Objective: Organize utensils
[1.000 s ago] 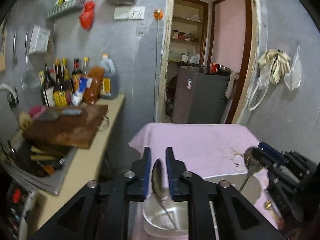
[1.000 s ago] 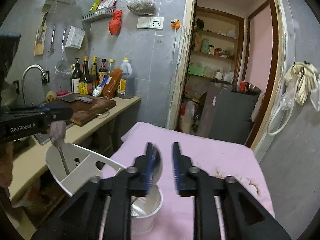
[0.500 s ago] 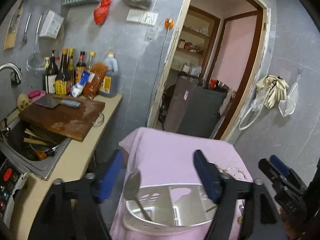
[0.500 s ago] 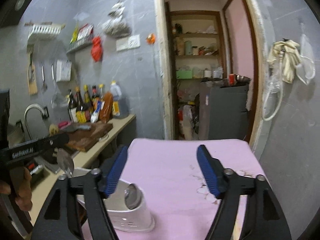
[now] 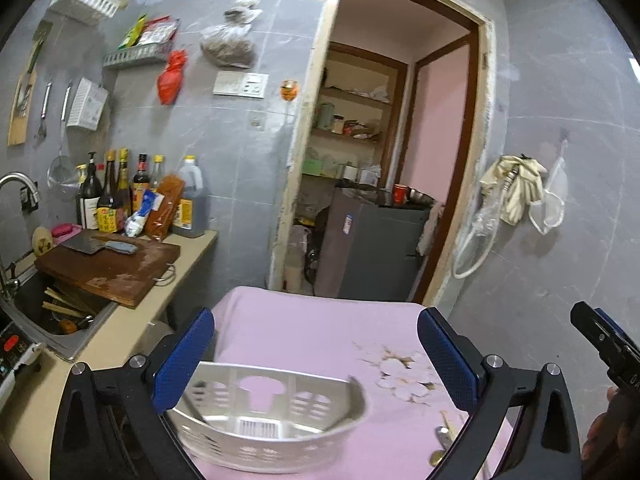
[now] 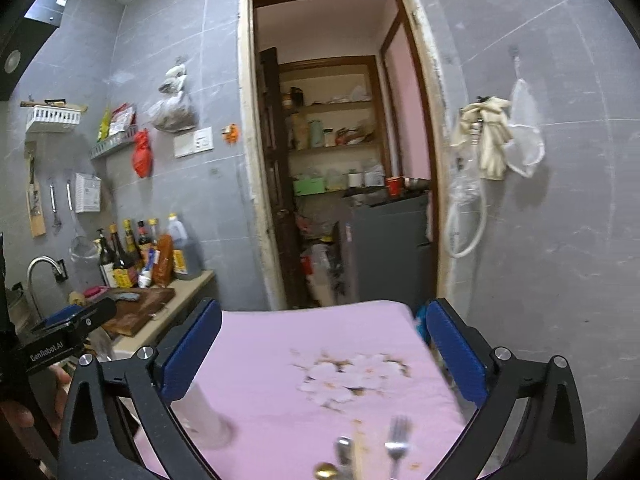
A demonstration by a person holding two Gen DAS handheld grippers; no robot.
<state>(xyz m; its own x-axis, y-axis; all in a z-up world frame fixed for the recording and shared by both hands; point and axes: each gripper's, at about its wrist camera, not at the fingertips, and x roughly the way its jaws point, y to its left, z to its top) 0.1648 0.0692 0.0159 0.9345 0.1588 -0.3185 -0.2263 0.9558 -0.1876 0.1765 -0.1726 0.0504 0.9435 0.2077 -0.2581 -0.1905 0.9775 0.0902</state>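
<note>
Both grippers are spread wide and their jaws are opening, with nothing clamped in either one. In the left wrist view, the left gripper (image 5: 316, 354) hangs over a table draped in a pink cloth (image 5: 304, 328) with a pale flower print, its blue-padded fingers (image 5: 184, 356) far apart. Low between them sits the white plastic utensil caddy (image 5: 276, 416), a curved, slotted holder resting on the cloth near the table's left edge; it's a bit motion-blurred, so what's inside can't be made out. Just right of the caddy, near the bottom of that view, a couple of utensil tips (image 5: 442, 438) lie on the cloth, too cropped to name. The right gripper (image 5: 604, 344) pokes in at the far right edge there. From the right wrist view, the right gripper (image 6: 322, 354) also has its fingers (image 6: 456, 354) standing well apart over the same cloth. A fork (image 6: 396, 446) lies on the cloth near the bottom, with a spoon (image 6: 344, 452) just left of it and something gold-tipped beside that, all blurry. The caddy only shows as a whitish smear behind the left finger. Off to the left there's a kitchen counter with a wooden cutting board (image 5: 108, 268) carrying a cleaver (image 5: 98, 246), bottles behind it, and a sink (image 5: 44, 312) with chopsticks in it.
</note>
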